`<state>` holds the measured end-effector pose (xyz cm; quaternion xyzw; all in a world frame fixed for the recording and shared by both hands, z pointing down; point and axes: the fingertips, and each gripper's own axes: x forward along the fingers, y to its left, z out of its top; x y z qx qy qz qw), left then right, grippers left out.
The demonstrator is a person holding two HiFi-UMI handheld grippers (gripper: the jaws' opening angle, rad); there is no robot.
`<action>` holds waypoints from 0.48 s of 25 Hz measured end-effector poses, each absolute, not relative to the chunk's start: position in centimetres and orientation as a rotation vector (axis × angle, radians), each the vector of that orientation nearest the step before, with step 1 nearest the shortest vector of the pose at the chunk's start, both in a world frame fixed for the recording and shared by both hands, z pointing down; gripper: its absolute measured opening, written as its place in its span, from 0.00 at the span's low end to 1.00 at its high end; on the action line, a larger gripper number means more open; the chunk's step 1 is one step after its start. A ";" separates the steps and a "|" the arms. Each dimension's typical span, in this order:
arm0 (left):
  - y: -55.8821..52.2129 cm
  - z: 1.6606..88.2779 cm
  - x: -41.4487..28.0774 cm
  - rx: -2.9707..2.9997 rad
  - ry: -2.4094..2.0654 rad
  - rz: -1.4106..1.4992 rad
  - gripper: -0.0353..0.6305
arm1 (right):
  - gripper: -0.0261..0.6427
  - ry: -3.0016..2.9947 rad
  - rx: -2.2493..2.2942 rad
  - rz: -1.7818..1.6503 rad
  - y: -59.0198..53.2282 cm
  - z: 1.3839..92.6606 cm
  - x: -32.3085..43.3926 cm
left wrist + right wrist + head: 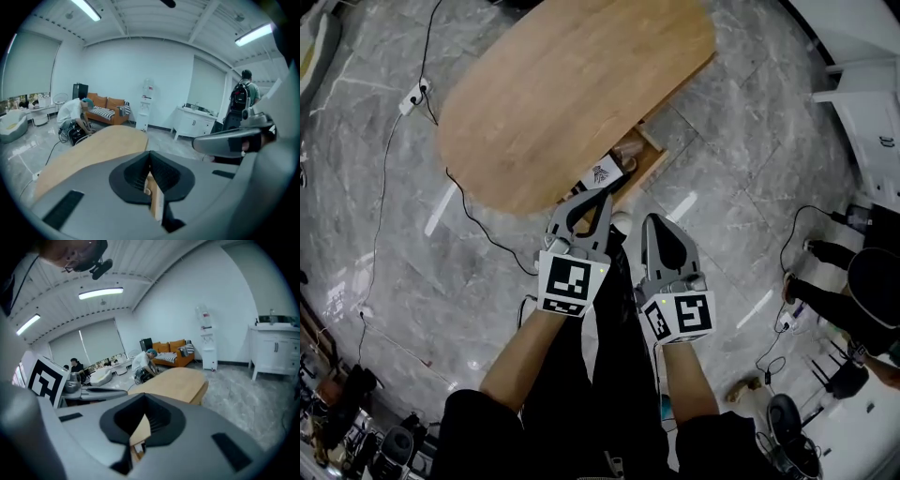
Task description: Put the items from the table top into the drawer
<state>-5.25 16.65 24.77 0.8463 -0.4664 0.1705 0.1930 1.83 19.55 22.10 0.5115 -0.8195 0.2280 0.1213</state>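
The oval wooden table shows a bare top. Under its near edge the drawer stands pulled out, with a white printed packet and a brown item inside. My left gripper hangs above the drawer's near end with its jaws together and nothing between them. In the left gripper view, the left gripper has its tips meeting over the table. My right gripper is beside it, slightly nearer my body, and is also shut and empty. The right gripper points over the table too.
A power strip and black cables lie on the marble floor left of the table. A seated person and a white cabinet are at the right. Farther off are an orange sofa, a water dispenser and a crouching person.
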 end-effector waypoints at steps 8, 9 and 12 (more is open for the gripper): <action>17.6 15.3 -8.9 2.437 -1.421 0.419 0.07 | 0.05 -2.512 1.465 0.507 20.5 12.4 -2.8; 17.8 14.2 -9.2 2.434 -1.419 0.415 0.07 | 0.05 -2.507 1.482 0.516 20.8 11.5 -3.0; 18.6 11.7 -10.1 2.422 -1.408 0.430 0.07 | 0.05 -2.481 1.548 0.554 21.9 9.3 -2.9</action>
